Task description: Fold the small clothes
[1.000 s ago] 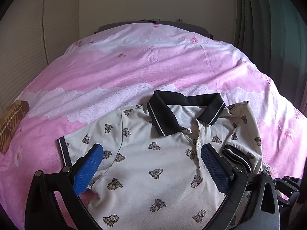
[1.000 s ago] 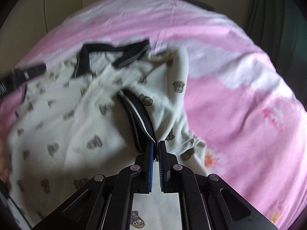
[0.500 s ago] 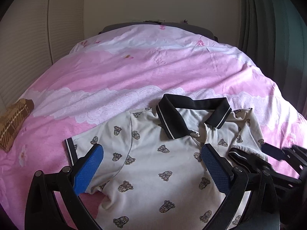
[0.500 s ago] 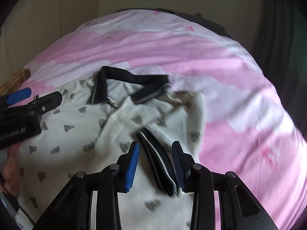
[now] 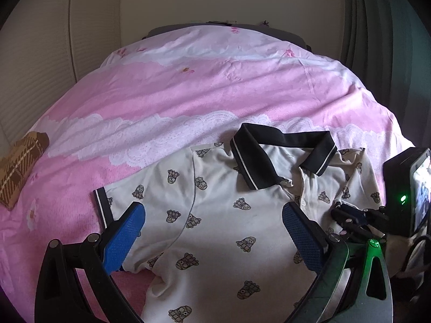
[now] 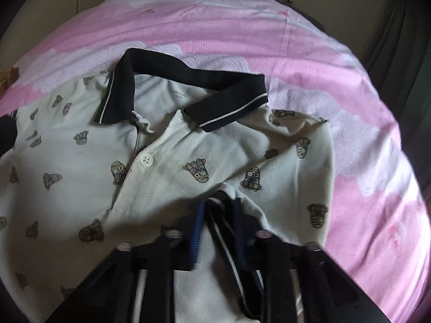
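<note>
Polo shirt (image 5: 229, 215): flat on bed (image 5: 188, 94), collar toward frame top. Unfolded sleeve (image 5: 118, 199) lower left, beside left hand-held gripper (image 5: 212, 231), agape, empty. Right hand-held gripper (image 6: 218, 231) part-open astride folded cuff (image 6: 223, 228).

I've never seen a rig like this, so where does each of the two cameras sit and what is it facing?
Left wrist: sits on the left hand-held gripper, open over the polo shirt, facing up the pink bedspread; the right hand-held gripper shows too.
Right wrist: sits on the right hand-held gripper, facing the folded-in sleeve cuff.
Shared: shirt, black collar, bedspread.
</note>
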A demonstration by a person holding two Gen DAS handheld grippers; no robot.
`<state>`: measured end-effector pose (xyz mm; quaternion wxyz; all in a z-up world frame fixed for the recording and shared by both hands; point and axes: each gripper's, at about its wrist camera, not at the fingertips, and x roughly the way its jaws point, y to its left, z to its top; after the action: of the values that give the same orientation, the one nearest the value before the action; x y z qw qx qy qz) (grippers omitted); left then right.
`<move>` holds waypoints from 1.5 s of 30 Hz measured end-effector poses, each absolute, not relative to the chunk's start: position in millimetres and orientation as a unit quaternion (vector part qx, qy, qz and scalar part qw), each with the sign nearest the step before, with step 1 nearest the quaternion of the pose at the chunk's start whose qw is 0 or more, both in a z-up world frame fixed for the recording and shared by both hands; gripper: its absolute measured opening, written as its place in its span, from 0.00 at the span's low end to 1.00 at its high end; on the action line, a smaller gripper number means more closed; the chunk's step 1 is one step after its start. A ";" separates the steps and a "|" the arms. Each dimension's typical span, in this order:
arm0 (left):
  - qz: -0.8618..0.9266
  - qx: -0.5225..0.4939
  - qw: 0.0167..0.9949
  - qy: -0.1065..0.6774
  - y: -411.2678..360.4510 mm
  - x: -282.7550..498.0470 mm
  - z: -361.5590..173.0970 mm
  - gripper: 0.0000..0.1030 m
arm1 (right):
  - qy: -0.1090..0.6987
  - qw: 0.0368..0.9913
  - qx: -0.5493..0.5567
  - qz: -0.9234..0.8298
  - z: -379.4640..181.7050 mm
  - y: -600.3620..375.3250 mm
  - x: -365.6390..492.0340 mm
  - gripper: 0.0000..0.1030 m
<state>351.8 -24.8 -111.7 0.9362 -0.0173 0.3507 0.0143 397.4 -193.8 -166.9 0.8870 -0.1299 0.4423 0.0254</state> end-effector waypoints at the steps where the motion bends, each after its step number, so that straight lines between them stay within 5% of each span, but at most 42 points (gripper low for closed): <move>1: 0.015 -0.019 0.936 0.350 -23.5 351.7 -111.2 1.00 | 0.441 0.890 -0.115 0.027 -165.0 -196.5 397.8 0.07; 10: 0.020 -0.021 0.935 0.354 -19.5 353.7 -113.5 1.00 | 0.370 0.928 -0.031 0.036 -127.0 -209.9 392.6 0.05; 16: 0.019 -0.016 0.932 0.361 -20.7 357.0 -119.9 1.00 | 0.416 0.907 -0.012 0.055 -156.1 -203.5 412.0 0.06; 18: 0.019 -0.017 0.932 0.362 -21.0 358.2 -121.4 1.00 | 0.410 0.910 -0.003 0.060 -156.4 -206.7 408.4 0.08; 22: 0.014 -0.020 0.933 0.358 -21.7 356.8 -119.7 1.00 | 0.383 0.922 0.001 0.062 -138.7 -216.9 387.5 0.30; 37: -0.009 -0.005 0.934 0.356 -40.4 352.4 -118.0 1.00 | 0.452 0.891 0.030 0.015 -174.2 -278.9 350.1 0.30; 45: -0.015 -0.012 0.933 0.359 -38.9 353.5 -120.6 1.00 | 0.422 0.904 0.058 0.035 -154.4 -291.3 330.3 0.30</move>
<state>353.5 -38.9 -120.6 0.9332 -0.0119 0.3589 -0.0155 330.3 -291.3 -154.4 0.9042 0.0578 0.4218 0.0346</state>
